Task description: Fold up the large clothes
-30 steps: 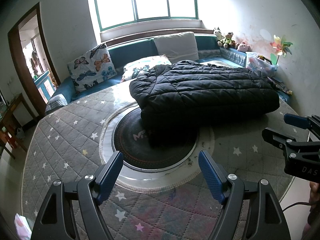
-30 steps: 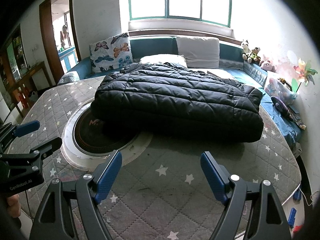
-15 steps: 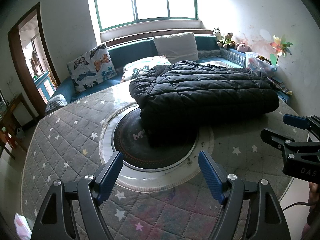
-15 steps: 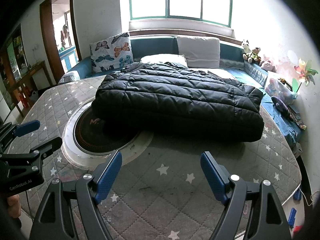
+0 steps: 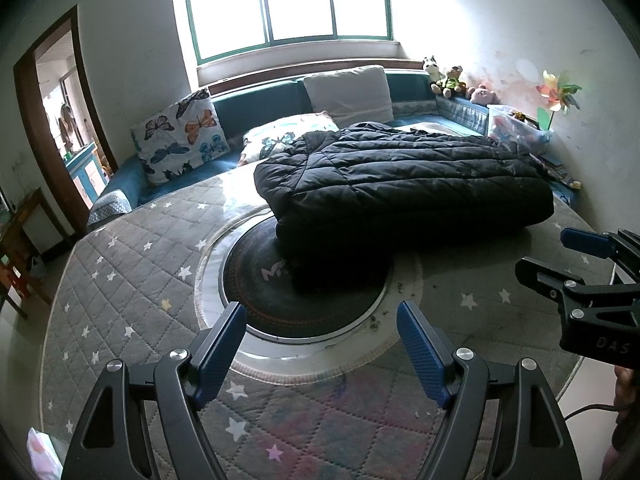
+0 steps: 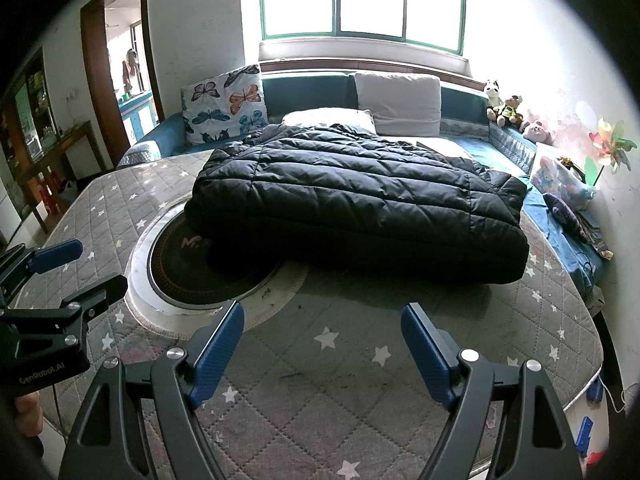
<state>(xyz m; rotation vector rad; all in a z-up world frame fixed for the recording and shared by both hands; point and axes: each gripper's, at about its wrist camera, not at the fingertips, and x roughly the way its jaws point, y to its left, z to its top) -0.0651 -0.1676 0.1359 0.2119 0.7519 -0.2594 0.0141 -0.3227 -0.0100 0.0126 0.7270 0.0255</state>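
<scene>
A black quilted puffer jacket (image 5: 400,184) lies folded into a thick block on the grey star-quilted table cover (image 5: 120,272), partly over the round dark centre plate (image 5: 304,292). It also shows in the right wrist view (image 6: 360,200). My left gripper (image 5: 322,344) is open and empty, held near the table's front edge, short of the jacket. My right gripper (image 6: 322,344) is open and empty, over the cover in front of the jacket. Each gripper shows at the side of the other's view, the right one (image 5: 560,256) and the left one (image 6: 68,264).
A teal sofa (image 5: 260,104) with a butterfly cushion (image 5: 180,136) and a white cushion (image 5: 348,92) runs behind the table. Plush toys (image 5: 452,80), a plastic box (image 5: 516,128) and a pinwheel (image 5: 556,92) stand at the right wall. A doorway (image 5: 60,112) is at left.
</scene>
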